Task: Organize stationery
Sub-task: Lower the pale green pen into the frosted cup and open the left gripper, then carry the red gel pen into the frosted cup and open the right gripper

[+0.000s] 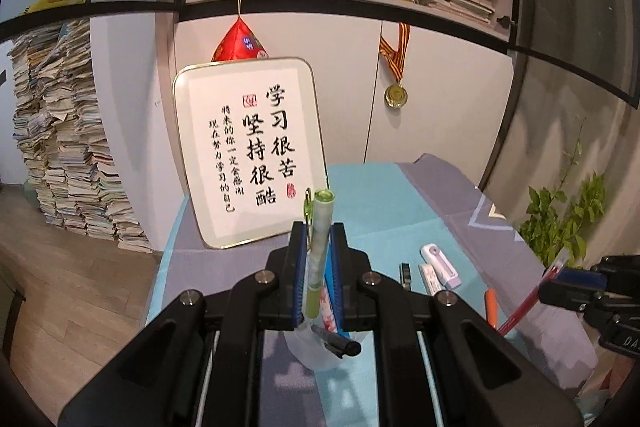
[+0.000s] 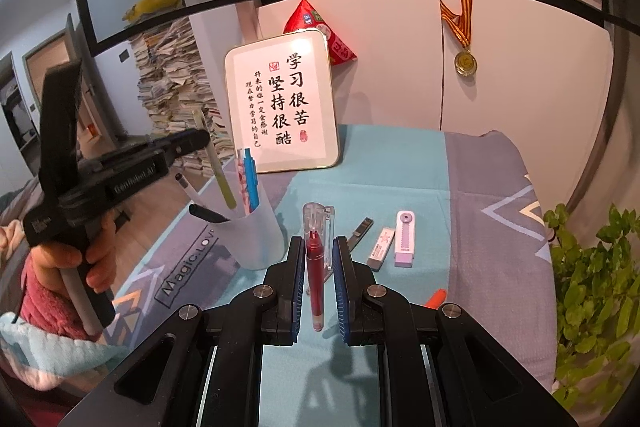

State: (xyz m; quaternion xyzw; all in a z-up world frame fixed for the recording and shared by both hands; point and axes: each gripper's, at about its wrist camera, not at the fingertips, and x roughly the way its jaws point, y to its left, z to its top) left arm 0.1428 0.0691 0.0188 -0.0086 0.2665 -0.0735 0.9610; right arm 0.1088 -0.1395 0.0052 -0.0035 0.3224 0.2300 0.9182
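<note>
Left gripper [image 1: 316, 259] pinches a green pen [image 1: 319, 247] upright just above the cup [image 2: 250, 235] near the desk's left edge — right gripper [image 2: 319, 259], farther off, pinches a red pen [image 2: 316, 267].

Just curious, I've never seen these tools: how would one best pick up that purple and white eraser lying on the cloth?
Grip the purple and white eraser across its narrow width, at mid-length, from above. It lies flat, and the smaller eraser beside it leaves little room.

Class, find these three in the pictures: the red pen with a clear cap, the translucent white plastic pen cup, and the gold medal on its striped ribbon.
Red pen with clear cap [image 2: 316, 263], right wrist view, red barrel.
Translucent white plastic pen cup [image 2: 256, 239], right wrist view, outer wall.
Gold medal [image 2: 465, 62], right wrist view, disc centre.
</note>
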